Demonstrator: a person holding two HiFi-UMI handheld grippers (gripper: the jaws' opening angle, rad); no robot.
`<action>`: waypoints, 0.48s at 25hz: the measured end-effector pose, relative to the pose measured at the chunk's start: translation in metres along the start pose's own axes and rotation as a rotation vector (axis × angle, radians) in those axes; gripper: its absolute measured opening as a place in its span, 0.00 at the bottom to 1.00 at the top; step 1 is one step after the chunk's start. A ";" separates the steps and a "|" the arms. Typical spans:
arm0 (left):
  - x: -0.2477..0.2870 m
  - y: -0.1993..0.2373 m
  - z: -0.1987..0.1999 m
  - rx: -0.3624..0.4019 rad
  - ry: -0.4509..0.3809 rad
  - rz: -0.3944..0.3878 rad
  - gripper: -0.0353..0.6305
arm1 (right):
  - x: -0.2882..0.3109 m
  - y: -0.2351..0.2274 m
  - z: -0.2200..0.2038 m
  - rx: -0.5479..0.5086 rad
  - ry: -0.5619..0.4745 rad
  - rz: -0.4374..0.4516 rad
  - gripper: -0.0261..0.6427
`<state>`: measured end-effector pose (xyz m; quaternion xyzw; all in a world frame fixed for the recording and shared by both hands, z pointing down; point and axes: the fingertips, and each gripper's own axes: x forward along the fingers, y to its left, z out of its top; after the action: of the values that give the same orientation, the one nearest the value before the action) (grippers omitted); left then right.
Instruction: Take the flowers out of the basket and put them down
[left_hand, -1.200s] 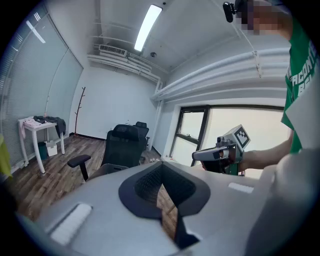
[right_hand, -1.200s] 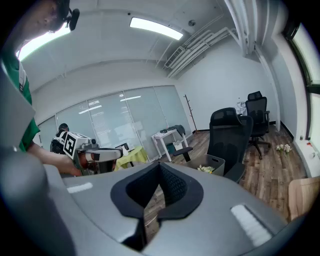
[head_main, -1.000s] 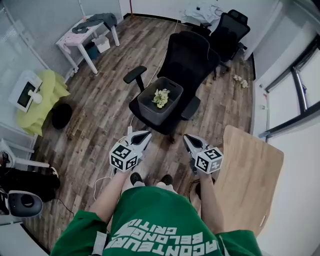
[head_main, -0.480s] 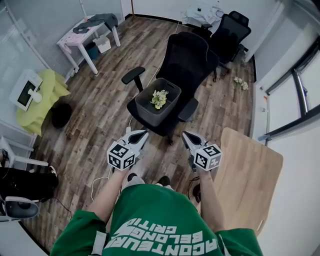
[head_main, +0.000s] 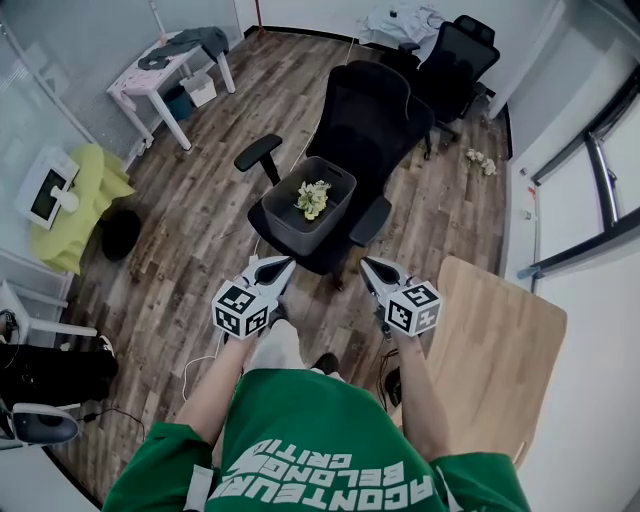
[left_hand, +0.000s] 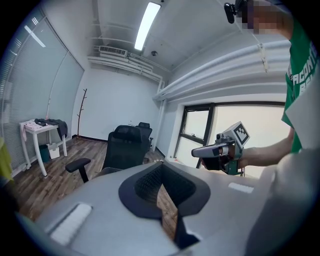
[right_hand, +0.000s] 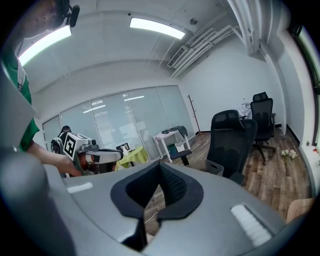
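Both hands have carried their grippers a little nearer to the black mesh office chair than a second ago, and the chair now sits closer ahead of them. On its seat stands the grey plastic basket, with the pale yellow-green bunch of flowers still lying inside.

The left gripper and the right gripper each have their jaws closed together with nothing between them. This looks like the approach step, with no reach begun. The next move calls for closing the remaining gap, parting one pair of jaws, and coming down over the rim onto the stems.

Only the head view looks into the basket and shows the light wooden table at near right. The right gripper view shows just the basket's side, and a second small bunch on the far floor.
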<state>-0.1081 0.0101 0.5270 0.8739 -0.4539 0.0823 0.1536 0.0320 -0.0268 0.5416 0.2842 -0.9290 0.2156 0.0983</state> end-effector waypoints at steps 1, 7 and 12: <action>0.005 0.005 0.001 0.000 0.000 -0.002 0.08 | 0.005 -0.004 0.000 0.002 0.003 0.000 0.05; 0.037 0.055 0.009 -0.009 -0.003 -0.023 0.08 | 0.053 -0.028 0.018 -0.009 0.026 -0.008 0.05; 0.065 0.117 0.015 -0.043 0.004 -0.035 0.08 | 0.112 -0.054 0.039 -0.015 0.058 -0.016 0.05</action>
<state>-0.1659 -0.1083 0.5543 0.8779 -0.4401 0.0714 0.1748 -0.0312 -0.1392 0.5597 0.2844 -0.9251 0.2161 0.1291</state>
